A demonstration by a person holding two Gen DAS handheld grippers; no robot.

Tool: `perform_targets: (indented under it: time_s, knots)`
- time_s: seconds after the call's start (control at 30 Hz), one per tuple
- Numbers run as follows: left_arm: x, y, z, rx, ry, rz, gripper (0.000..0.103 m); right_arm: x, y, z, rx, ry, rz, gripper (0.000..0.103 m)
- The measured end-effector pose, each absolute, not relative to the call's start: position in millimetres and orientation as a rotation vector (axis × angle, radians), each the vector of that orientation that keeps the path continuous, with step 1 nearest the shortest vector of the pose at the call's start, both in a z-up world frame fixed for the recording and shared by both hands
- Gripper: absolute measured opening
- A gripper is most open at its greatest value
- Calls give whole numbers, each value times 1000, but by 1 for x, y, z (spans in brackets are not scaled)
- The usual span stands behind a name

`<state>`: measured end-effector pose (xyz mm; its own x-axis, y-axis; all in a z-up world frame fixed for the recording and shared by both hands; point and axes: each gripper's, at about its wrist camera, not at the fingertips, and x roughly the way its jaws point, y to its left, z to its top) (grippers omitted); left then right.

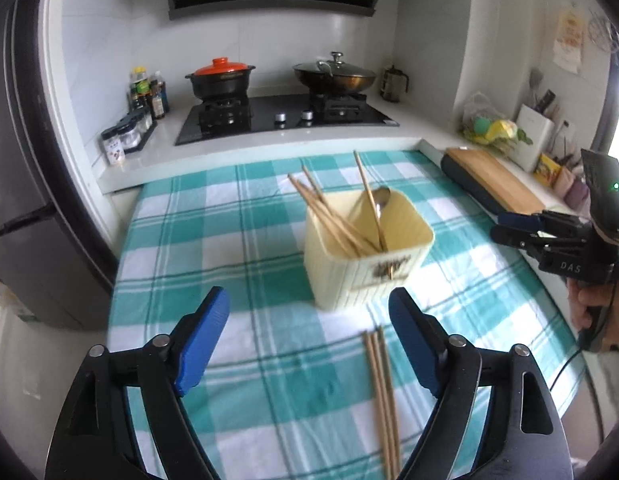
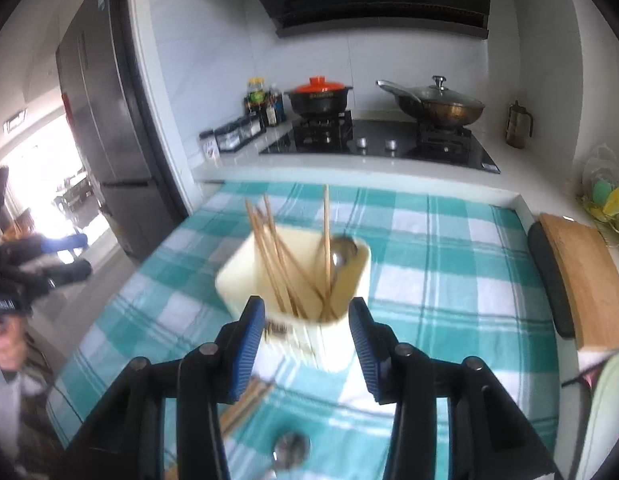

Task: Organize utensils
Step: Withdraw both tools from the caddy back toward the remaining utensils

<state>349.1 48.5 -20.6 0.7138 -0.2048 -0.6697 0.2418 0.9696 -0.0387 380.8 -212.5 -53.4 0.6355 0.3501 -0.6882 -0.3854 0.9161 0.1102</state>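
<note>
Mid-sort: both claws spread and empty, left claw (image 1: 309,344) and right claw (image 2: 307,344) near the holder (image 1: 365,248); loose chopsticks (image 1: 383,396) in front of it need pinching next

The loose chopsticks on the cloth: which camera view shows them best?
The left wrist view: the loose chopsticks lie unobstructed between its open fingers. The right wrist view shows only a blurred part behind its finger.

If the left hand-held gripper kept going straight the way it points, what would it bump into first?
Probably the checked tablecloth just short of the cream utensil holder; the left hand-held gripper points downward. Depth is uncertain.
</note>
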Motion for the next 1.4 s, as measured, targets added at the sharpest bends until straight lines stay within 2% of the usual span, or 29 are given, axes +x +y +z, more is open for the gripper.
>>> perform_targets:
  time_s: [0.17, 0.47, 0.67, 1.4]
  knots:
    - [271, 55, -66, 29, 754, -213, 86, 289, -228, -109, -122, 854, 387, 45]
    - [210, 7, -119, -55, 739, -233, 86, 171, -232, -153, 19, 752, 258, 45]
    - [203, -20, -139, -3, 783, -253, 86, 157, -235, -171, 48, 768, 219, 45]
    - [195, 0, -150, -44, 812, -174, 86, 152, -218, -187, 29, 792, 219, 45]
